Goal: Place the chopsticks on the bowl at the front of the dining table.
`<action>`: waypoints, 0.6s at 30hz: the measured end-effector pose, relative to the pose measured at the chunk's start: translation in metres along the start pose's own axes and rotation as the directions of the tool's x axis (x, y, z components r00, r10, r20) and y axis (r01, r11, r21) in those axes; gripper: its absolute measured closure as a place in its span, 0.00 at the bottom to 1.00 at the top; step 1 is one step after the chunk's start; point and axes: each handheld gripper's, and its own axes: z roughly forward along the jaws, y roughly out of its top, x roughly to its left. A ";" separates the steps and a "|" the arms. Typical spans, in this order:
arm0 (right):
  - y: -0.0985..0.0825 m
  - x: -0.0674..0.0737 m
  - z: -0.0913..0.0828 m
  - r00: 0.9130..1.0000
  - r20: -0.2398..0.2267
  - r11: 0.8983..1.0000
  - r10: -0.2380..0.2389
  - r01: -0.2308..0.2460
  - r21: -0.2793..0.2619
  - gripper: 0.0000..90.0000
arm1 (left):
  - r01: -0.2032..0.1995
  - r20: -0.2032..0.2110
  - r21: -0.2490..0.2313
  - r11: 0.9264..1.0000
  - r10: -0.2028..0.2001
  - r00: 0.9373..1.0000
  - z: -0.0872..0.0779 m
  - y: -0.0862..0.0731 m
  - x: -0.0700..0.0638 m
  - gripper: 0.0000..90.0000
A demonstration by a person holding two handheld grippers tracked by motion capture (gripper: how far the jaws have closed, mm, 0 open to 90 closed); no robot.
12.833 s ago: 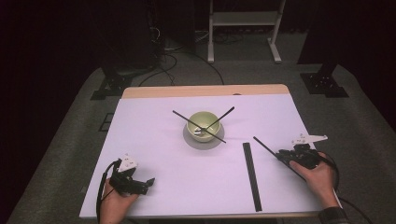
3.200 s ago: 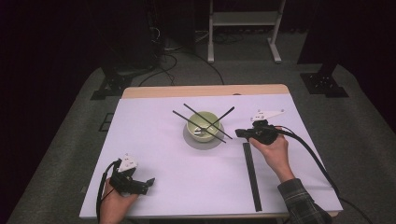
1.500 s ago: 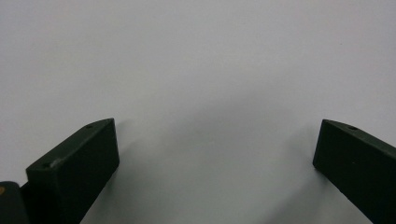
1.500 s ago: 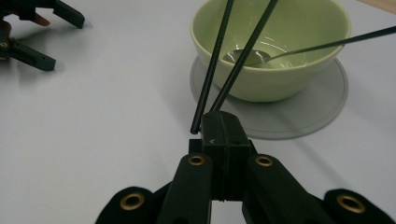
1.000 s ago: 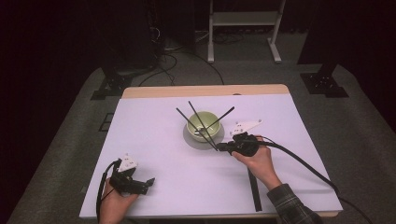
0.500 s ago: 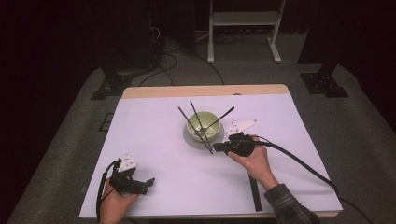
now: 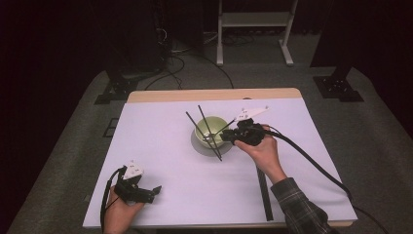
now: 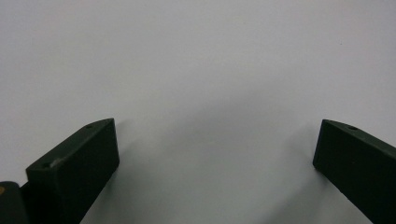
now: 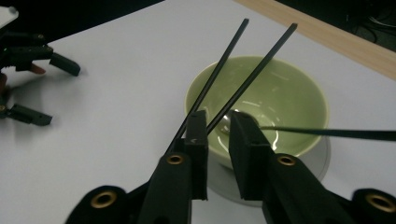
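A pale green bowl [image 7: 210,127] [image 9: 280,98] sits on a grey saucer [image 7: 199,146] mid-table. Two black chopsticks [image 7: 200,130] [image 9: 224,60] lie side by side across its rim, and a third chopstick [image 9: 336,134] pokes in from the right of the right gripper view. My right gripper [image 7: 229,138] [image 9: 217,119] is at the bowl's near right edge. Its jaws have just been opening and stand slightly apart, with one stick's end in the gap, not pinched. My left gripper [image 7: 156,191] [image 8: 215,158] [image 9: 56,91] rests open and empty at the front left.
A long black strip [image 7: 263,191] lies on the white table cover [image 7: 311,161] at the right, under the right forearm. The table's wooden far edge [image 7: 214,95] runs behind the bowl. Beyond it are stands and cables on the dark floor.
The right gripper has risen and shifted toward the bowl, and its jaws have parted around the stick's end. The two sticks lie closer together across the bowl. The left gripper has not moved.
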 end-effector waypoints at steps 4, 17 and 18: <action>0.011 -0.002 0.008 1.000 0.018 1.000 0.003 -0.003 -0.002 0.66 | 0.003 0.001 0.000 1.000 -0.003 1.000 0.000 0.000 0.000 0.00; 0.041 -0.002 0.042 0.995 0.098 1.000 0.003 -0.003 -0.002 0.21 | -0.002 0.001 0.003 1.000 0.002 1.000 0.000 0.000 0.000 0.00; 0.043 -0.003 0.045 0.995 0.103 1.000 0.009 -0.009 0.000 0.19 | -0.002 0.001 0.003 1.000 0.002 1.000 0.000 0.000 0.000 0.00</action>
